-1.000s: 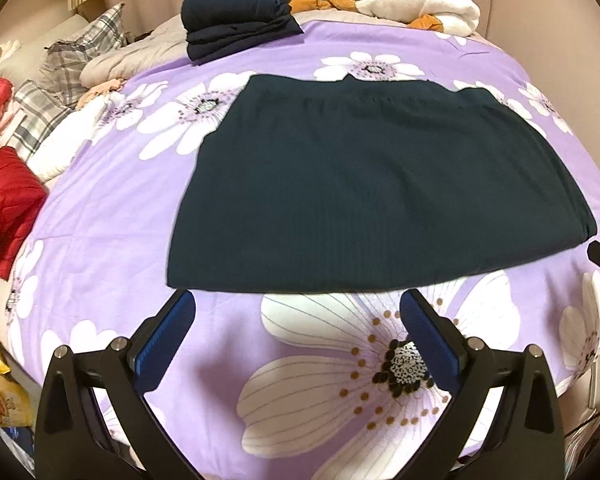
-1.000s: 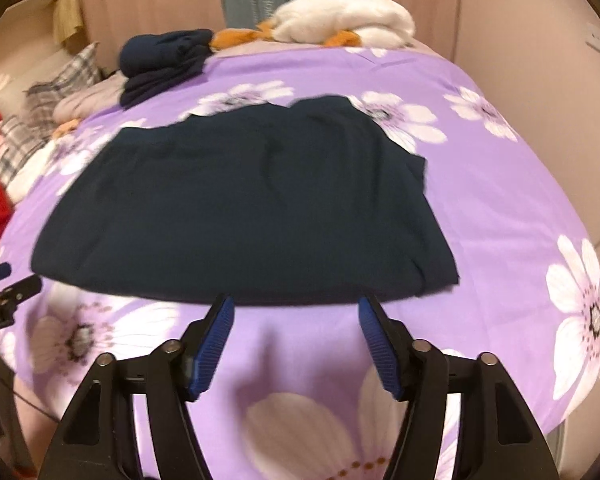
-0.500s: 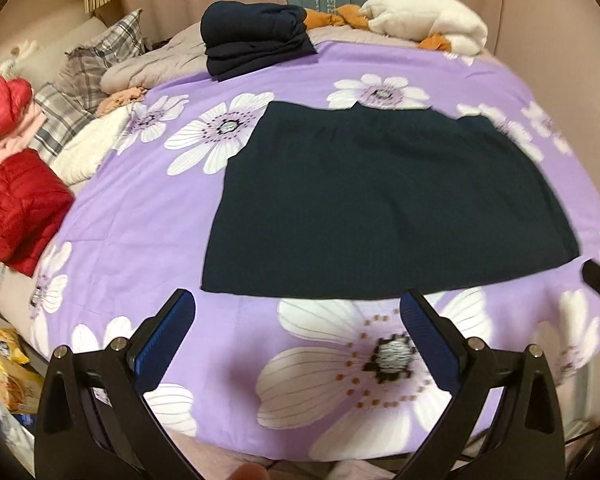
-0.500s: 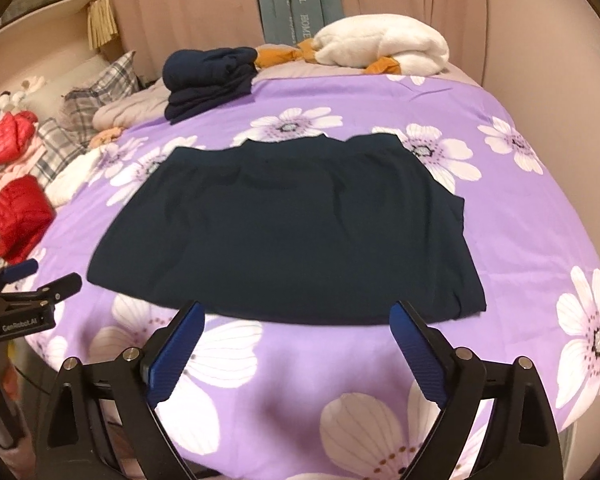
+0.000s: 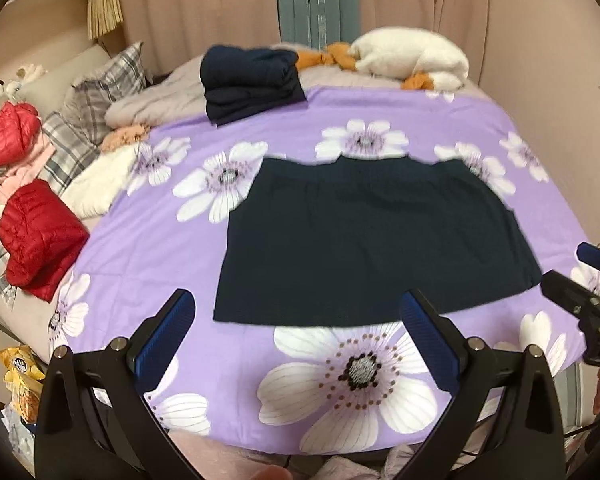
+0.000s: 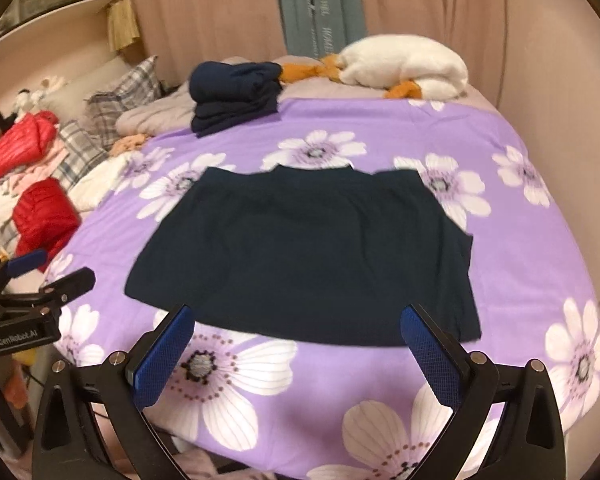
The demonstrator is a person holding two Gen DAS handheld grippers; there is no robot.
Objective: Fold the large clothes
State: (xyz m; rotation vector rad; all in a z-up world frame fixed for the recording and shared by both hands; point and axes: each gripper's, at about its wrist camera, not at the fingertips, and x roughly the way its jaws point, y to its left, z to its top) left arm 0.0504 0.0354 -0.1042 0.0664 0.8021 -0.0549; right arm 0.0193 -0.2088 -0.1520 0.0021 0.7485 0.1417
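Note:
A dark navy garment (image 5: 371,240) (image 6: 311,252) lies spread flat on the purple flowered bed cover (image 5: 339,380), its near hem facing me. My left gripper (image 5: 296,304) hovers open above the near hem, nothing between its blue pads. My right gripper (image 6: 296,316) is held above the same hem further right; its jaws are opening and hold nothing. Each gripper also shows at the edge of the other's view: the left gripper (image 6: 40,280) at the left, the right gripper (image 5: 579,276) at the right.
A folded navy stack (image 5: 248,80) sits at the far side of the bed, beside a white blanket (image 5: 411,56). Red padded jackets (image 5: 40,236), plaid pillows (image 5: 100,92) and loose clothes crowd the left. A yellow snack bag (image 5: 20,380) lies below the bed's left edge.
Both grippers have risen and drawn back from the garment, so more of the bed shows. The right gripper's jaws have spread wider. The garment lies still.

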